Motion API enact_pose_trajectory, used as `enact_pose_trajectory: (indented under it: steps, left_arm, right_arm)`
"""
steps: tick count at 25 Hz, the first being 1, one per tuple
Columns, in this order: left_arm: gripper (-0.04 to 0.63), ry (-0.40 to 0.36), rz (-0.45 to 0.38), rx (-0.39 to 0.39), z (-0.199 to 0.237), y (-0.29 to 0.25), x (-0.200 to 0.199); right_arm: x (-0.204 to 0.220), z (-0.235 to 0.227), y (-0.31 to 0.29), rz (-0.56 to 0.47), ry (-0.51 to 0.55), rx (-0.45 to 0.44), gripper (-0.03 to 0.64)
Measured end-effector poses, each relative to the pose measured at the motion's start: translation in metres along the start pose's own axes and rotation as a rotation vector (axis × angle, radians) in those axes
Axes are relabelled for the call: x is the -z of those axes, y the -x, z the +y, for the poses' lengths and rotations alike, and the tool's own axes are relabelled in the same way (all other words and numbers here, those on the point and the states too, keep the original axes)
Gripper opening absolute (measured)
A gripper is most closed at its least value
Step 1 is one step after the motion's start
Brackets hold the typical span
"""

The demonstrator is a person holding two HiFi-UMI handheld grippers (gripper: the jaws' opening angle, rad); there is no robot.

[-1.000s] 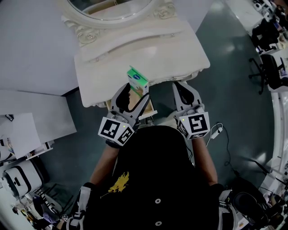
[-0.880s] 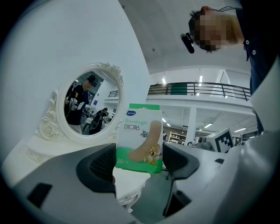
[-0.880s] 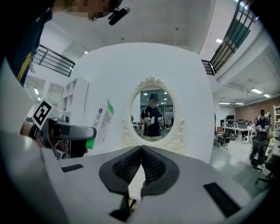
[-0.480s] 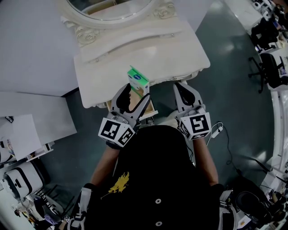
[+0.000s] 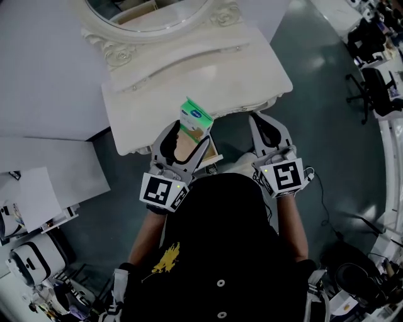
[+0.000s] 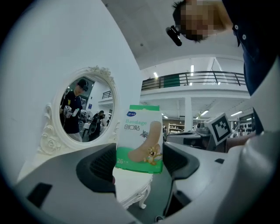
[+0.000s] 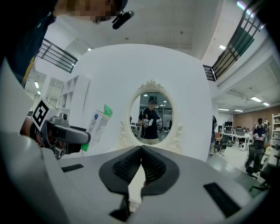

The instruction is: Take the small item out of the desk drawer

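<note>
A cream-white dressing table with carved, curving edges stands on the dark grey floor, at twelve o'clock from the person. Along the table's far edge, toward twelve o'clock, an oval mirror in a scrolled white frame stands upright on the top. At the near edge, at six o'clock, a shallow drawer with a pale wooden inside is pulled out. A curved white leg runs down to the floor. Black office chairs stand on the floor at three o'clock, well apart from the table.
</note>
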State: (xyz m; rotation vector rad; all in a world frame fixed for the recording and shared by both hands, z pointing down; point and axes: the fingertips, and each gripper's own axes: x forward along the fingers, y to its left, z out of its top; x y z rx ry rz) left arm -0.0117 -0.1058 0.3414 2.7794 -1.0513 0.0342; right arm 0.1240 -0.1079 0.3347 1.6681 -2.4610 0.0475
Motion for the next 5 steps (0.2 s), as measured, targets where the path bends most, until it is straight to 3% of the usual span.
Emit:
enact_pose_trajectory:
  steps: [5]
  left_arm:
    - [0.333, -0.119, 0.047, -0.013, -0.0059, 0.0061, 0.0014]
  right_arm:
    - [-0.0024, -0.0016, 0.009, 0.002, 0.037, 0.004, 0.015]
